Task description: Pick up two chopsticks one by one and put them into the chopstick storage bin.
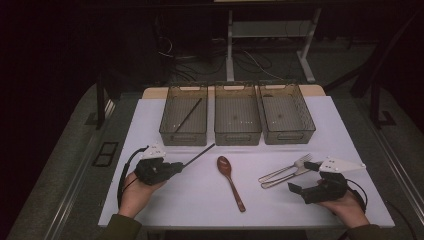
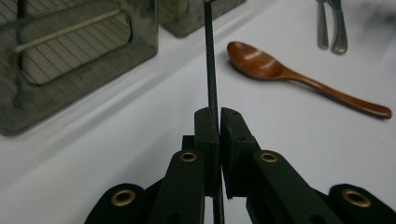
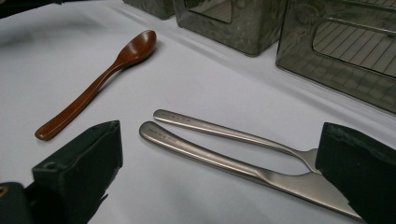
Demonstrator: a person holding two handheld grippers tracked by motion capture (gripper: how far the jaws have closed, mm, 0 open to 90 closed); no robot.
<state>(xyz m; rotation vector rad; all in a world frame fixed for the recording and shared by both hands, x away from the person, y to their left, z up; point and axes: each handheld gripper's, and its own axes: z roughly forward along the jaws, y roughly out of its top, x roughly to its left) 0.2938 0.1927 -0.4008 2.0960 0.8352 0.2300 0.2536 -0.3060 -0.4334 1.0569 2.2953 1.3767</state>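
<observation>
Chopstick (image 2: 211,70) clamped in left claw (image 2: 218,122)

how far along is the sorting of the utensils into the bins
Early. Done: one black chopstick lies in the left bin. In hand: the left gripper is shut on a second chopstick. Left: the wooden spoon, fork and knife lie on the table, the open right gripper beside them.
</observation>
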